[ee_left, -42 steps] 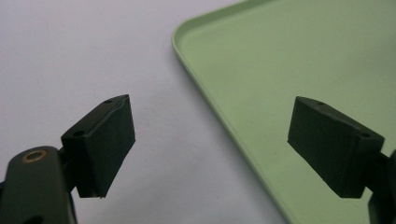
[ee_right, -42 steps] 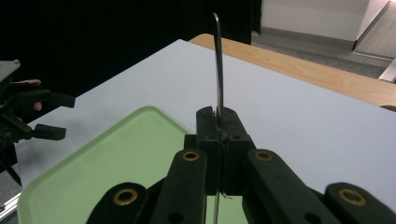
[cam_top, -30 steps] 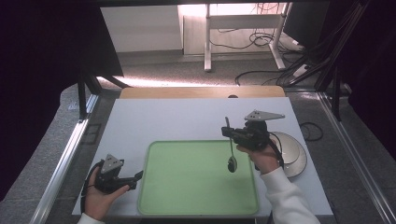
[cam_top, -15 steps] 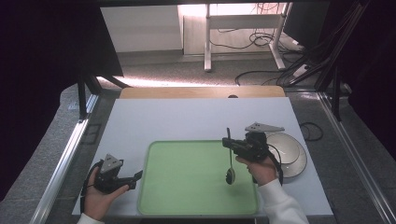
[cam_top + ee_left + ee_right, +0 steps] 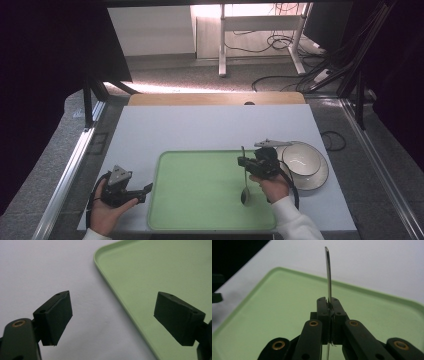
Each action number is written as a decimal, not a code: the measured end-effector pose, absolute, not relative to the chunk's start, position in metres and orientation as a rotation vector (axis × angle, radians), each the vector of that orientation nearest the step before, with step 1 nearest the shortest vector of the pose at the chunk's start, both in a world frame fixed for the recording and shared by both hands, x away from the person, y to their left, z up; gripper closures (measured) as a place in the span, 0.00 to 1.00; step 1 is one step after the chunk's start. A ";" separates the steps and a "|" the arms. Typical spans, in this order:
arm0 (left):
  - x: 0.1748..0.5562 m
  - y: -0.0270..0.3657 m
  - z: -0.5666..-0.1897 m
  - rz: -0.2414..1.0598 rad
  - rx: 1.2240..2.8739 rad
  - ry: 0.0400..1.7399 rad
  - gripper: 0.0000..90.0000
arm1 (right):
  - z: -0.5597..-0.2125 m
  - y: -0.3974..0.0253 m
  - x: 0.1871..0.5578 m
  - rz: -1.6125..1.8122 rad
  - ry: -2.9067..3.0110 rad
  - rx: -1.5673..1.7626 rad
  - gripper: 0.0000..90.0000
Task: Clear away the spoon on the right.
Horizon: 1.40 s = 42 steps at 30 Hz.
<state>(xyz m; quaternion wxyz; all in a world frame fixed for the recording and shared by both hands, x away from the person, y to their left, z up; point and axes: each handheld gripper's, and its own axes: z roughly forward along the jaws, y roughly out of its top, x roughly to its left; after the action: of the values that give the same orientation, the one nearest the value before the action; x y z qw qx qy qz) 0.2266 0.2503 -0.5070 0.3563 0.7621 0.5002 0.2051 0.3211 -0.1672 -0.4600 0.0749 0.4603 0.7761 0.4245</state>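
Note:
In the high view a metal spoon (image 5: 244, 175) hangs over the right part of a green tray (image 5: 200, 190), handle up and bowl down near the tray's front. My right gripper (image 5: 245, 164) is shut on its handle. In the right gripper view the handle (image 5: 328, 272) stands edge-on between the closed jaws of the right gripper (image 5: 329, 302), above the tray (image 5: 274, 315). I cannot tell whether the spoon's bowl touches the tray. My left gripper (image 5: 145, 190) rests open at the tray's left edge. The left gripper (image 5: 113, 303) holds nothing, its jaws spread across the tray's rim (image 5: 110, 282).
A white bowl (image 5: 301, 159) sits on a white plate (image 5: 320, 177) just right of the tray, close behind my right hand. The white table top (image 5: 200, 127) stretches beyond the tray. A wooden strip (image 5: 215, 98) runs along its far edge.
My right gripper has come down and toward the person with the spoon, so the spoon's bowl now sits nearer the tray's front. The left gripper has stayed put.

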 end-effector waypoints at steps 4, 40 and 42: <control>0.227 0.251 -0.507 0.528 1.970 1.295 0.16 | -0.470 -0.165 0.323 1.214 2.327 1.401 0.96; 0.229 0.251 -0.511 0.513 1.995 1.284 0.16 | -0.489 -0.150 0.326 0.850 2.381 1.325 0.35; 0.229 0.251 -0.511 0.513 1.995 1.284 0.16 | -0.486 -0.152 0.327 0.869 2.375 1.328 0.34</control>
<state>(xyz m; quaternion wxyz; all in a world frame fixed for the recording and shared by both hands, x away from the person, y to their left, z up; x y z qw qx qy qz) 0.2289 0.2508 -0.5110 0.3495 0.7701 0.4956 0.1978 0.3268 -0.1524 -0.4862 0.1420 0.4602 0.8230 0.3012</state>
